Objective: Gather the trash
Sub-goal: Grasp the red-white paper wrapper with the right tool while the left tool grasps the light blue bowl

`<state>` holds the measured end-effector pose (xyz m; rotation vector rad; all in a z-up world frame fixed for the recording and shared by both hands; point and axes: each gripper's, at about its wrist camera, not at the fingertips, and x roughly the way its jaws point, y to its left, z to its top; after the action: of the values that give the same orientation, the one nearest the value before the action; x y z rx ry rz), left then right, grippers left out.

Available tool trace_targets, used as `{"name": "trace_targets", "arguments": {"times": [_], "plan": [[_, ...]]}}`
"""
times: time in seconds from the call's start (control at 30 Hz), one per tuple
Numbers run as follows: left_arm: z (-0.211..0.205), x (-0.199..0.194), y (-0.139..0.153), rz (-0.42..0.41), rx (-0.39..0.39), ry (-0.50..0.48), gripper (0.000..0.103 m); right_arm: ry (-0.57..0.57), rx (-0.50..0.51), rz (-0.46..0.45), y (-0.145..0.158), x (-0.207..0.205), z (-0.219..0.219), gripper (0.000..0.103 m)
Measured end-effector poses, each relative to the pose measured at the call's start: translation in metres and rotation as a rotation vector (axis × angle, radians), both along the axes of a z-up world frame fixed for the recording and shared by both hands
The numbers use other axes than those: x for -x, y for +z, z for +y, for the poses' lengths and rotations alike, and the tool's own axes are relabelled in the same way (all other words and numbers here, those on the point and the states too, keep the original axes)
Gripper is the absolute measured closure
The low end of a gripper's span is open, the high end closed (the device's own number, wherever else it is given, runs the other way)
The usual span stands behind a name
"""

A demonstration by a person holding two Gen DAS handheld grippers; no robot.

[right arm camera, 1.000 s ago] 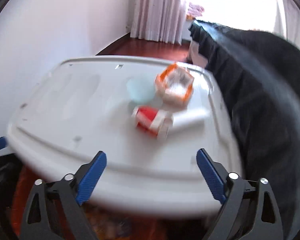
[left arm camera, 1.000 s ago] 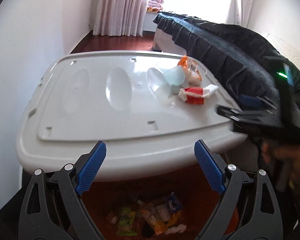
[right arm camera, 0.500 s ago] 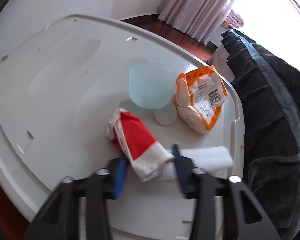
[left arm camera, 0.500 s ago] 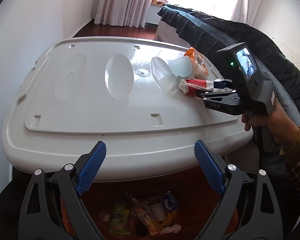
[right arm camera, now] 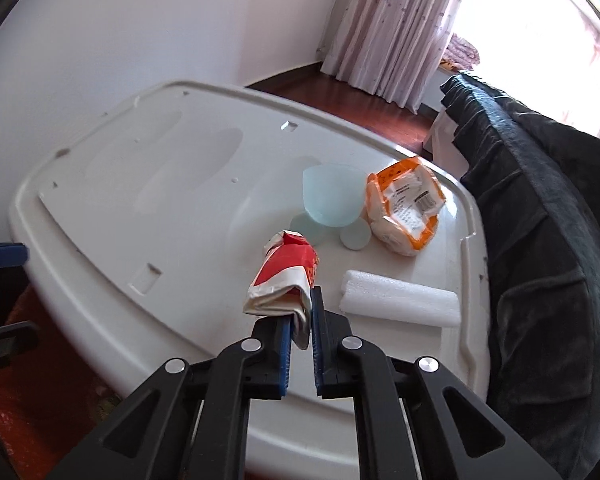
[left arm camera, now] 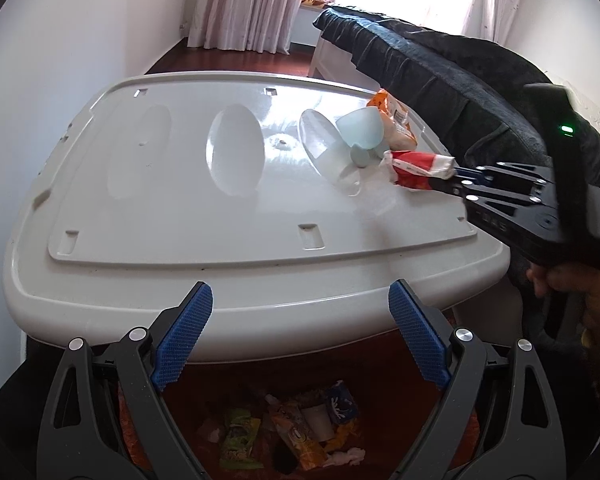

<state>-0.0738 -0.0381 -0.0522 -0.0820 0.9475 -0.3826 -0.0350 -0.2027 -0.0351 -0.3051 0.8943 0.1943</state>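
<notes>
My right gripper (right arm camera: 300,322) is shut on a red and white wrapper (right arm camera: 286,280) and holds it just above the white table (right arm camera: 180,184). The wrapper also shows in the left wrist view (left arm camera: 418,166), pinched by the right gripper (left arm camera: 454,182). An orange and white bag (right arm camera: 406,204), a pale blue cup (right arm camera: 330,196), a blue lid (right arm camera: 355,236) and a white foam block (right arm camera: 400,298) lie on the table. My left gripper (left arm camera: 300,336) is open and empty at the table's near edge, above an orange bin (left arm camera: 204,408) holding several wrappers.
A dark blanket-covered bed (right arm camera: 540,220) runs along the table's right side. A white wall stands to the left, curtains (left arm camera: 244,4) and a bright window behind. The red floor shows beyond the table.
My right gripper closed on the red and white wrapper and lifted its end off the table, pulling back slightly. The left gripper stayed open and drew a little nearer the table edge.
</notes>
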Motion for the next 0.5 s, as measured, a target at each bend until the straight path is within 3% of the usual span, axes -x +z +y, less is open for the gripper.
{"name": "trace_targets", "arguments": {"times": [0.17, 0.33, 0.5], "plan": [[-0.022, -0.023, 0.013, -0.013, 0.036, -0.034, 0.016, -0.062, -0.056, -0.080, 0.038, 0.026, -0.016, 0.095], [-0.069, -0.076, 0.021, -0.026, 0.036, -0.093, 0.016, -0.127, -0.099, -0.158, 0.067, 0.045, -0.041, 0.095], [-0.113, -0.140, 0.001, 0.064, 0.079, -0.072, 0.016, -0.159, -0.107, -0.201, 0.073, 0.049, -0.056, 0.095]]}}
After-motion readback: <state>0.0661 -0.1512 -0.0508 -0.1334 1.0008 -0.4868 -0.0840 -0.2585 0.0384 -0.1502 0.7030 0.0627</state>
